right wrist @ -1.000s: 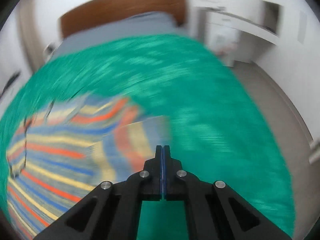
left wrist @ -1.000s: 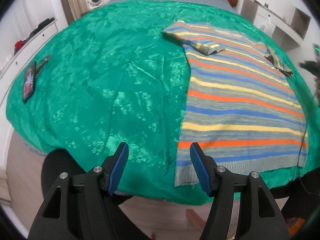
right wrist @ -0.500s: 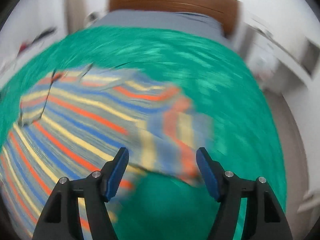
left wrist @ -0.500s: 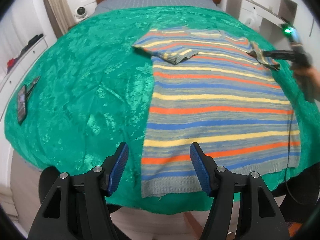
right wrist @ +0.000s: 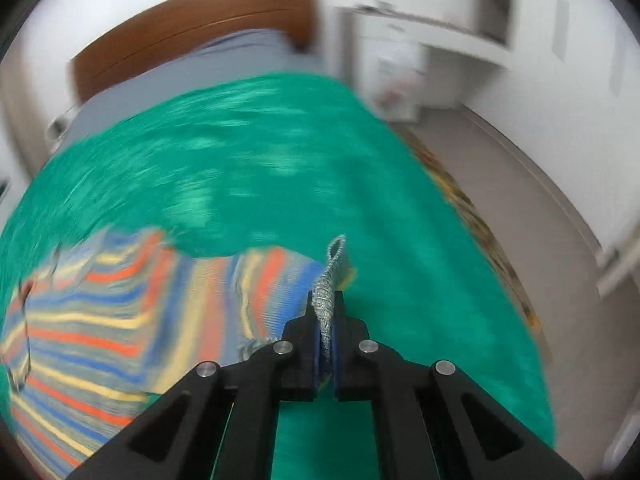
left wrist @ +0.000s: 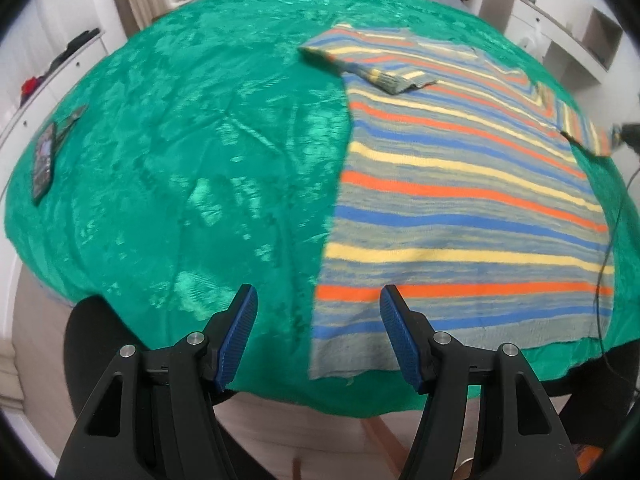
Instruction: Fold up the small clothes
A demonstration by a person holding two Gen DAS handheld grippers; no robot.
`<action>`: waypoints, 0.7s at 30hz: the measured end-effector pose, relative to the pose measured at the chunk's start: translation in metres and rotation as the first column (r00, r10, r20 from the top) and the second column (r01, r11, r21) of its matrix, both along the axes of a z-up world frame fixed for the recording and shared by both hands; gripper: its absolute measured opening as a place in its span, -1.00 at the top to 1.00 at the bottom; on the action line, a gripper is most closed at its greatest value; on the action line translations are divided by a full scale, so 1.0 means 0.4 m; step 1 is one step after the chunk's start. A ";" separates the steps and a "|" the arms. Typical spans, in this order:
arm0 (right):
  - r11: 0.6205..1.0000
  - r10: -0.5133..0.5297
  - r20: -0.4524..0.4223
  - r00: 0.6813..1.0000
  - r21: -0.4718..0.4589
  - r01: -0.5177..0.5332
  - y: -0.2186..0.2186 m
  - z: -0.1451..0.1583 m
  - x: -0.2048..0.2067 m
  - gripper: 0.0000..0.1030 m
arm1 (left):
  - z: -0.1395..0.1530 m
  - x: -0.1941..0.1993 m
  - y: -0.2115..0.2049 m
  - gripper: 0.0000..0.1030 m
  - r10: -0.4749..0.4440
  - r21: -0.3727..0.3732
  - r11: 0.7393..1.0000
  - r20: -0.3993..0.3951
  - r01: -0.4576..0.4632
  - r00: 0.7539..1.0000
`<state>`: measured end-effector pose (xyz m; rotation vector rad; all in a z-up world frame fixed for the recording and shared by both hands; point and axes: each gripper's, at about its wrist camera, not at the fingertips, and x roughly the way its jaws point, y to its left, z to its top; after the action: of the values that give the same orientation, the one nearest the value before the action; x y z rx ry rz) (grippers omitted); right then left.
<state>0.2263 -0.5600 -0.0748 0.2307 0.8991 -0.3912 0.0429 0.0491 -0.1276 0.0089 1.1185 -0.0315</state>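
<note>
On green bedspread (left wrist: 168, 168), right tongs (right wrist: 326, 304) pinch sweater (left wrist: 460, 208) sleeve edge; left tongs (left wrist: 318, 316) wide

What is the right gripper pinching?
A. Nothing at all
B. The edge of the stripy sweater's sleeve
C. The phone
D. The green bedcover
B. In the right wrist view, the right gripper has just been closing and its jaws are now shut on the grey knit edge of a sleeve of the stripy sweater, which sticks up between them above the green bedcover.
</note>
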 end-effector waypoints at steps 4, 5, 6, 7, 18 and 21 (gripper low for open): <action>1.000 -0.007 -0.066 0.998 0.019 0.008 -0.045 -0.048 -0.048 0.93 | 0.016 0.002 -0.045 -0.28 -0.037 0.006 0.999 0.019 0.037 0.999; 1.000 -0.001 -0.087 0.996 0.009 0.002 -0.040 -0.065 -0.050 0.93 | 0.024 -0.003 -0.054 -0.28 -0.047 0.014 0.999 0.030 0.047 0.998; 1.000 -0.001 -0.101 0.995 0.000 0.001 -0.043 -0.076 -0.058 0.93 | 0.032 -0.009 -0.061 -0.28 -0.056 0.024 0.998 0.041 0.055 0.998; 1.000 -0.007 -0.118 0.993 0.001 0.007 -0.041 -0.099 -0.064 0.94 | 0.036 -0.013 -0.064 -0.28 -0.061 0.033 0.998 0.048 0.059 0.997; 0.973 -0.160 -0.046 0.986 0.161 0.166 -0.137 -0.126 -0.187 0.59 | 0.019 -0.017 -0.001 -0.28 -0.006 0.093 0.996 0.031 0.003 0.999; 0.979 -0.099 0.029 0.995 0.181 0.092 -0.110 -0.060 -0.210 0.58 | 0.009 0.002 0.002 -0.28 -0.006 0.100 0.995 0.022 0.004 1.000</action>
<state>0.1423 -0.6042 -0.0987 0.4473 0.8885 -0.3936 0.0438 0.0498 -0.1241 0.1014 1.0971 0.0200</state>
